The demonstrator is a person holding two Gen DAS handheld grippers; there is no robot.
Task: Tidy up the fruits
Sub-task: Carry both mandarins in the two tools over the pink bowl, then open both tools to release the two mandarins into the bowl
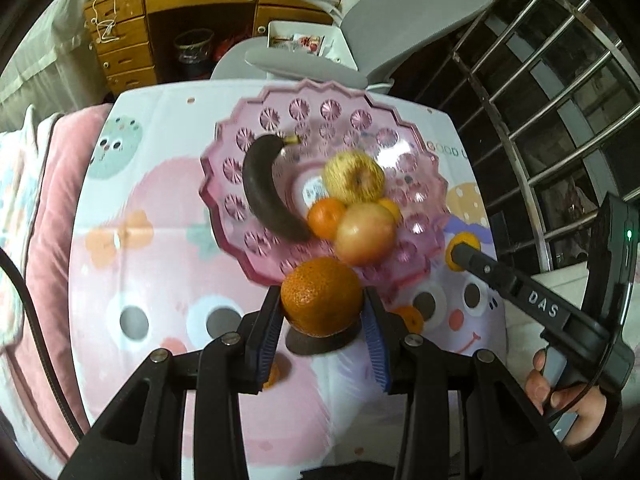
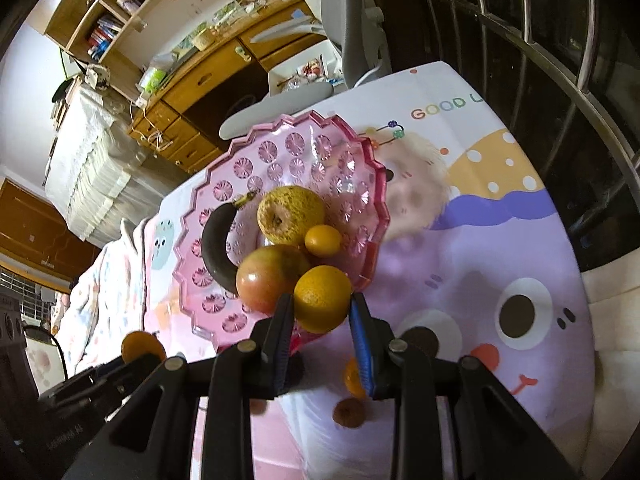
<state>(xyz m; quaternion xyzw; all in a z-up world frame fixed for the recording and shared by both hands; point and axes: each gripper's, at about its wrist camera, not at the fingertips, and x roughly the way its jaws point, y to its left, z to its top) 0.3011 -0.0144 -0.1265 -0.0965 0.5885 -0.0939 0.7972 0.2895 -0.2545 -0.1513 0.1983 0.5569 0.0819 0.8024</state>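
Observation:
My left gripper is shut on a large orange, held above the near rim of the pink plastic plate. On the plate lie a blackened banana, a yellow apple, a reddish apple and small tangerines. In the right wrist view my right gripper is shut on a smaller orange, just off the plate's near edge, beside the reddish apple. Each gripper also shows in the other's view: the right gripper and the left gripper.
Loose small oranges and a brownish fruit lie on the cartoon tablecloth near me. A grey chair stands behind the table, a metal railing on the right and pink bedding on the left.

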